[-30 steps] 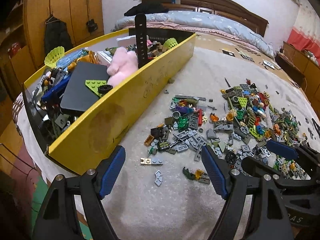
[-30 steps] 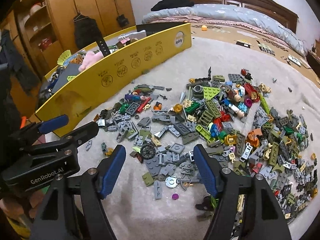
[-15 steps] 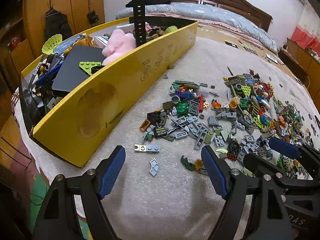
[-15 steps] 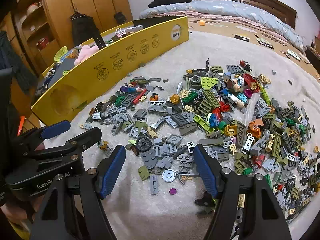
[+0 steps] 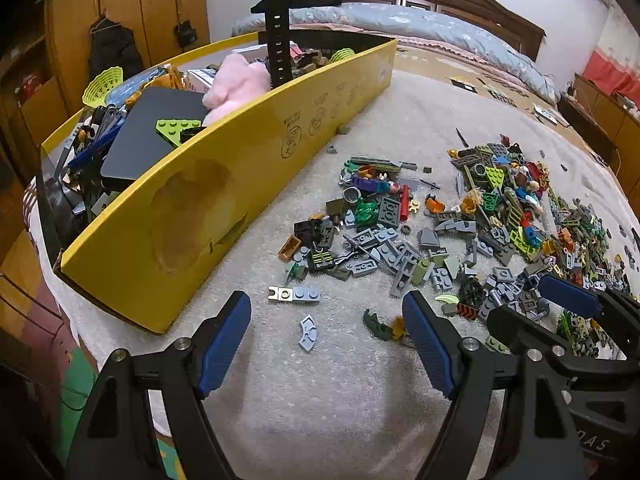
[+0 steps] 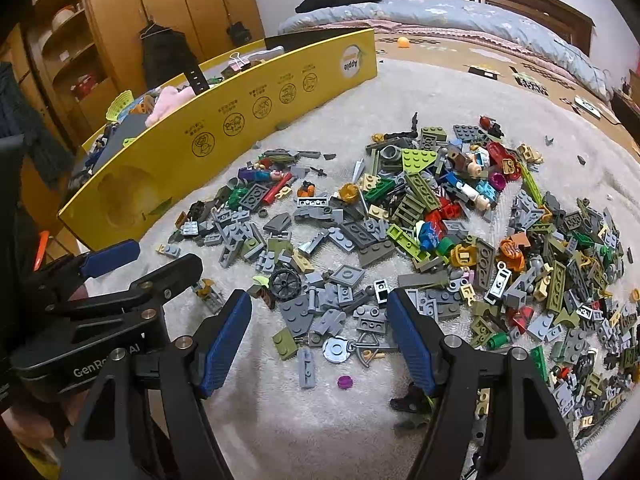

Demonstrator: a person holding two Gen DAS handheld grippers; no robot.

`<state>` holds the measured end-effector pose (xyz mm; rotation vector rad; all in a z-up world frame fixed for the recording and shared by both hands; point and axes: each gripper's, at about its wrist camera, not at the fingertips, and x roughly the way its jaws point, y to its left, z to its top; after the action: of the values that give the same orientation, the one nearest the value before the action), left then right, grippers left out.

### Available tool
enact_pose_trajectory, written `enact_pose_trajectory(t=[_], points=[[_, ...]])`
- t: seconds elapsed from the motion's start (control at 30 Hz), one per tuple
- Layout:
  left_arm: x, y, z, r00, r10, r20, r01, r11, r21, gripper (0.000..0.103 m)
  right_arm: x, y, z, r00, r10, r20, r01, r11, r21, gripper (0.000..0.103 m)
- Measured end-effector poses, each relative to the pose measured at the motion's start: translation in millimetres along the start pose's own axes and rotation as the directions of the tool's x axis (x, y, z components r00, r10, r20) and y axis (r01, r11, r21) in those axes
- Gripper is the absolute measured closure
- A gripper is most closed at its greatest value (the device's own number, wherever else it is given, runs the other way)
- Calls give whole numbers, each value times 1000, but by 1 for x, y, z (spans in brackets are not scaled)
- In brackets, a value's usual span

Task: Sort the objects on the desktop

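I see a bench (image 5: 420, 92) covered by a pale, fuzzy cloth (image 6: 360, 432). On it, along the left, lies a long yellow cardboard box (image 6: 224, 136). Right of the box a wide scatter of small building bricks (image 6: 420, 240) sits straight on the cloth, thickest well away from the box. Nearer the box lie a grey two-stud plate (image 5: 296, 294) and a curved grey piece (image 5: 308, 332), apart from the heap. A purple round stud (image 6: 345, 381), I think, lies at the scatter's near edge.

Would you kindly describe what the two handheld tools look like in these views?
Both match: the left tool and right tool each have two black, angular fingers with triangular cut-outs, silver pivot pins and ribbed blue pads. White lettering beginning "GenRo" and ending "AI" marks the left tool's body in the right wrist view. No cables or sleeves show.
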<state>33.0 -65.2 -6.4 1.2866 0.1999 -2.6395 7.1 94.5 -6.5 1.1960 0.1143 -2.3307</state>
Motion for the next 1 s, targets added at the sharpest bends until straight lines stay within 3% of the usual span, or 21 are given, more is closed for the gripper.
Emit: enact_pose_trajectory(t=[1.0], points=[[4, 1, -1, 1000, -1, -8, 1, 1000, -9, 24, 0, 2, -2, 1000, 19, -5, -19, 1000, 1, 31]])
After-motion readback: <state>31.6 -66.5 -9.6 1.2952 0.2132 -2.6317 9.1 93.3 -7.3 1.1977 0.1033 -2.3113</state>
